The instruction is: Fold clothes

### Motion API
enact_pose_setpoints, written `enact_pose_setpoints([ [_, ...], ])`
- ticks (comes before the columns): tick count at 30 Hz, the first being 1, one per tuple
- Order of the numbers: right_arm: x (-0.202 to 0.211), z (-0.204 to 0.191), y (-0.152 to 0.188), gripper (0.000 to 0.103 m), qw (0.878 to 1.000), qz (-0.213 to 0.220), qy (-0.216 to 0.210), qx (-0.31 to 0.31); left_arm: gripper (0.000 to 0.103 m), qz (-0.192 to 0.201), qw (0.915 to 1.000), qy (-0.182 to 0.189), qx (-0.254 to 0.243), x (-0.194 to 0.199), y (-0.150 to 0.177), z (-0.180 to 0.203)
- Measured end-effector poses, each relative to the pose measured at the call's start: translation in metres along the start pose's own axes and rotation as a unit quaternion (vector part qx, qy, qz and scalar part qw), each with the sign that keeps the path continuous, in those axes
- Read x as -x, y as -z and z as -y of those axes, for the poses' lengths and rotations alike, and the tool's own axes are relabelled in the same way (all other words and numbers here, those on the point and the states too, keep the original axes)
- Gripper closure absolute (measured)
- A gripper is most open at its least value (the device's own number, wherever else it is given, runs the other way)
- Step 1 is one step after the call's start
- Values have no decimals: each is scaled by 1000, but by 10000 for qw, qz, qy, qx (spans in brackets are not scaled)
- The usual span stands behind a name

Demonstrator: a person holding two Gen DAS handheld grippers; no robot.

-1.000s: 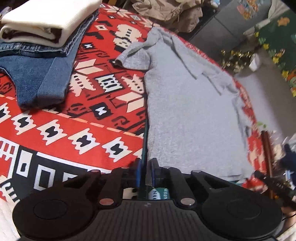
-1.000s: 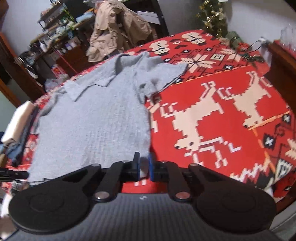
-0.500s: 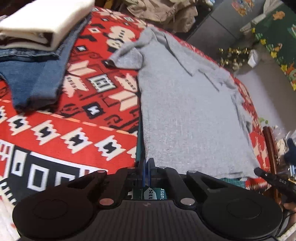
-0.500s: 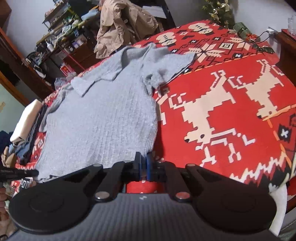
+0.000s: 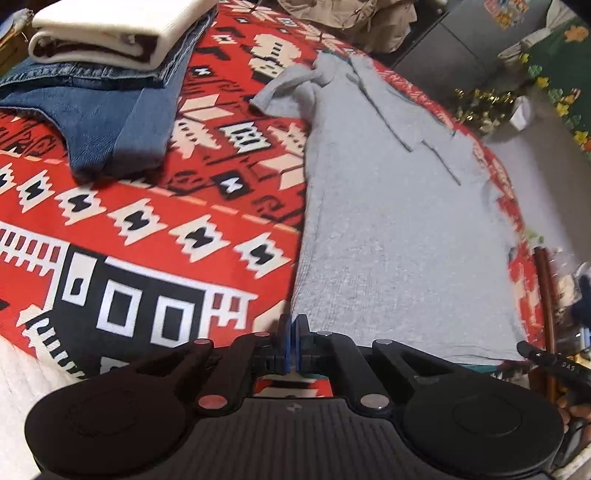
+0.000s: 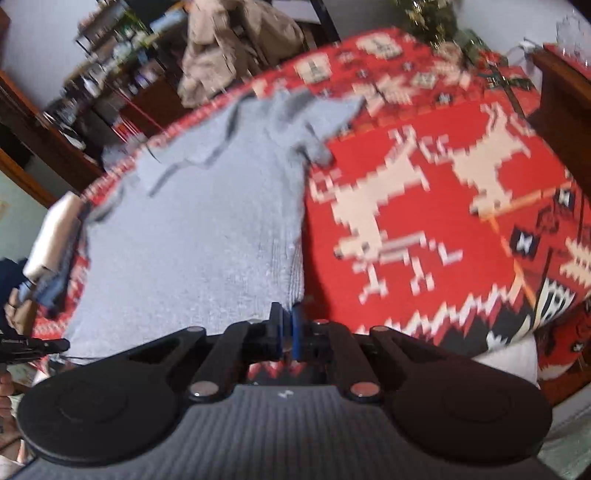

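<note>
1. On the red patterned blanket (image 5: pixel 155 236) a grey shirt (image 5: pixel 388 229) lies spread flat, collar at the far end
2. At its near left hem corner the left claw (image 5: pixel 292 332) is pinched together on the fabric edge
3. At the near right hem corner the right claw (image 6: pixel 287 325) is likewise clamped on the cloth
4. Folded jeans (image 5: pixel 107 107) with a cream garment (image 5: pixel 110 33) on top lie well left of the shirt

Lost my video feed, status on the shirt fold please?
Left gripper and right gripper shut on the grey shirt's bottom corners. Shirt flat on the red blanket. Folded jeans lie clear.
</note>
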State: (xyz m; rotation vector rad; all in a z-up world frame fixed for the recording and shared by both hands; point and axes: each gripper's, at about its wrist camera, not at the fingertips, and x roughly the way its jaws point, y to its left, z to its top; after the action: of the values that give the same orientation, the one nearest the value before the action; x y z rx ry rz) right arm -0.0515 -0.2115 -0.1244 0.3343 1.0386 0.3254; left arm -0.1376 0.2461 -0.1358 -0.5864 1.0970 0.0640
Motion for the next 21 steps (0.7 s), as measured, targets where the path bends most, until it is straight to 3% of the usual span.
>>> enact_pose_setpoints([
  [5,11,-7,4,99,9998,17,13,204,101,205,9997,136,-20,18,3,-6],
  [12,-11,-10,2,98,9988,-179,236,381,98,123,9994,-140,-283,-4,5,3],
  [14,-12,-14,1,93,9984,-170,278,455,93,220,9984,-244,-465,-2,7,8],
  [16,-8,-16,2,86,9978,-128,359,536,73,386,9967,-304,-651,3,8,12],
  [17,-5,-18,1,82,9973,-107,412,605,68,493,9953,-358,-749,7,8,14],
  [21,8,-27,-2,79,9934,122,679,919,62,910,9885,-539,-1085,19,9,25],
])
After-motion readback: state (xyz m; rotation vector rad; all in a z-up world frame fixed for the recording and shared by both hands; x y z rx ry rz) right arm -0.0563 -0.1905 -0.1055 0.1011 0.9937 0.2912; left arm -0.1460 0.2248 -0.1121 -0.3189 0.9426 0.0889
